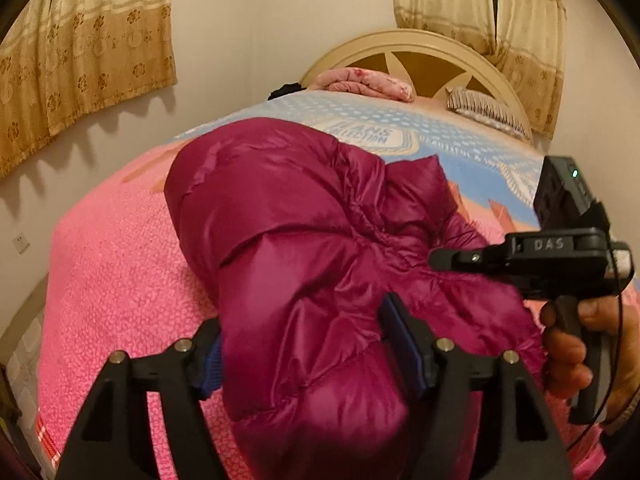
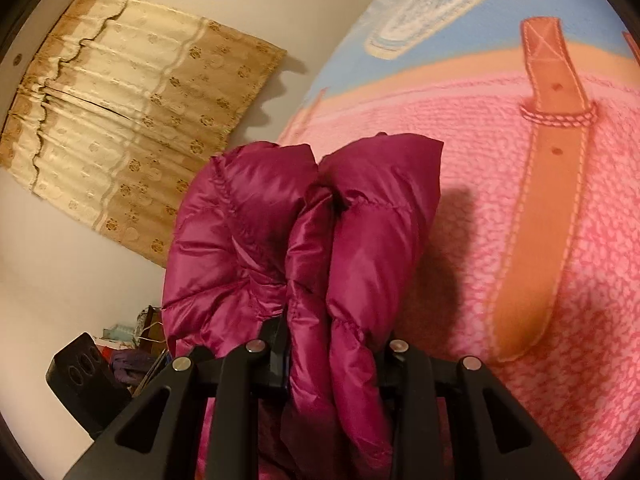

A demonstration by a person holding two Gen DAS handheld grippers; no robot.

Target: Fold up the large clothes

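A magenta puffer jacket (image 1: 304, 220) lies bunched lengthwise on the pink bed blanket (image 1: 120, 264). My left gripper (image 1: 308, 352) stands wide and open around the jacket's near end, which bulges between the blue pads (image 1: 400, 336). My right gripper (image 1: 440, 259) reaches in from the right, held by a hand (image 1: 568, 344), its tips at the jacket's right side. In the right wrist view the right gripper (image 2: 332, 356) is shut on several puffy folds of the jacket (image 2: 360, 220), which stick up in front of it above the blanket (image 2: 480, 200).
Far along the bed sit a folded pink quilt (image 1: 368, 82) and a striped pillow (image 1: 484, 110) below the curved headboard (image 1: 424, 52). Curtains (image 1: 80, 60) hang on the wall to the left. Off the bed's left edge are a black object (image 2: 80, 376) and clutter.
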